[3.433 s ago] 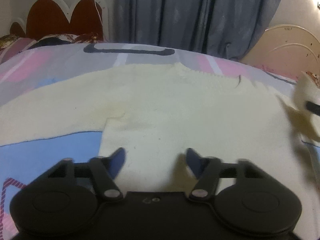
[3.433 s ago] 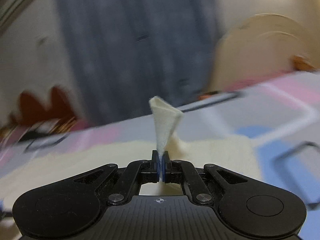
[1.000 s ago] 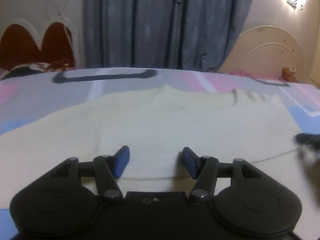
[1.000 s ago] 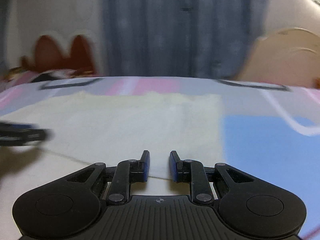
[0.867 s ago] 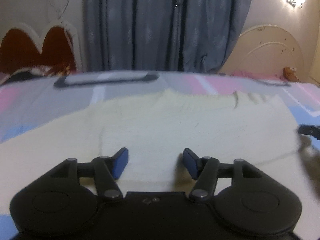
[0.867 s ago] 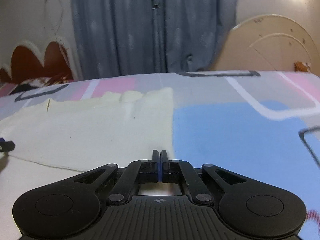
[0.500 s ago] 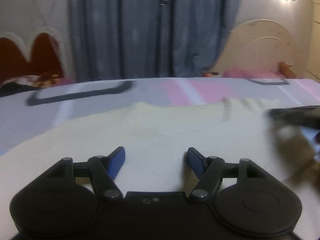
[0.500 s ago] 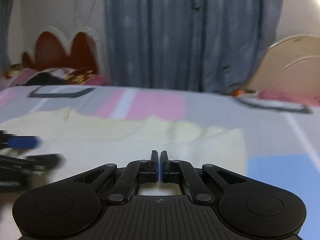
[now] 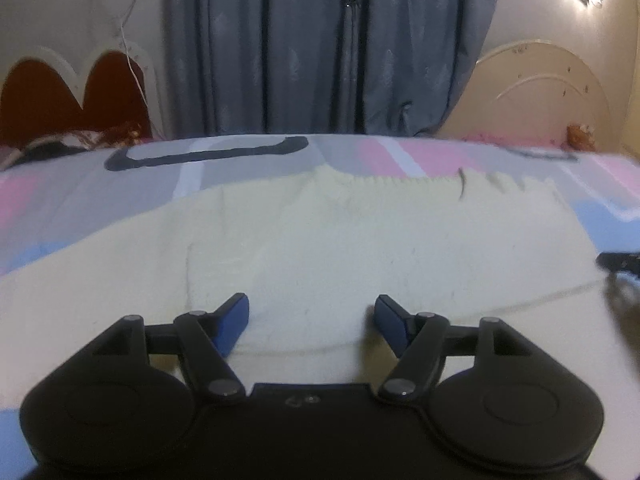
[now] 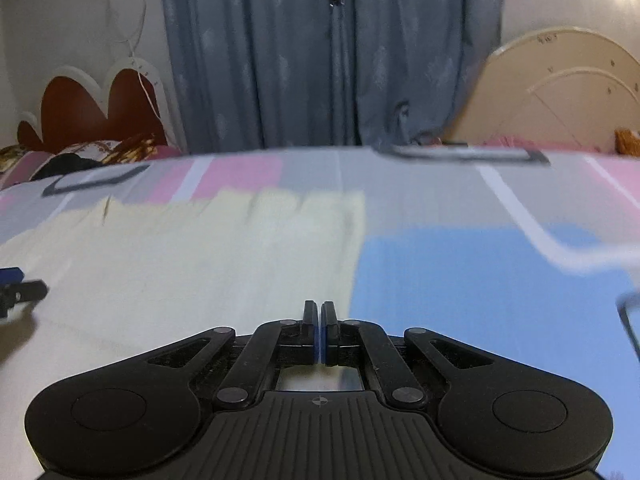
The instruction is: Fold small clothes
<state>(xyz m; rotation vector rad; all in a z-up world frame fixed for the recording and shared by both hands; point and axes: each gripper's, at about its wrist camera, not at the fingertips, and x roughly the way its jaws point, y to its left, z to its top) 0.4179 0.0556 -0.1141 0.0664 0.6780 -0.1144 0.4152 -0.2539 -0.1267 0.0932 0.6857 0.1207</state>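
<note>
A cream knitted sweater [image 9: 360,248] lies flat on the bed, its collar at the far side and one sleeve folded across the body. My left gripper [image 9: 312,316] is open and empty, low over the sweater's near part. My right gripper [image 10: 319,316] is shut with nothing between its pads, at the sweater's right edge [image 10: 200,256]. The right gripper's tip shows at the right edge of the left wrist view [image 9: 620,262]. The left gripper's tip shows at the left edge of the right wrist view [image 10: 20,286].
The bedsheet [image 10: 460,272] has pink, grey and blue blocks. A grey curtain [image 9: 320,48] hangs behind the bed. A red scalloped headboard [image 9: 72,100] stands far left, a cream headboard [image 9: 540,92] far right. Bedding is piled at the far left [image 10: 80,156].
The right gripper let go of the folded sleeve, shut empty, and shifted along the sweater's right edge. The left gripper stayed open and swung slightly over the sweater.
</note>
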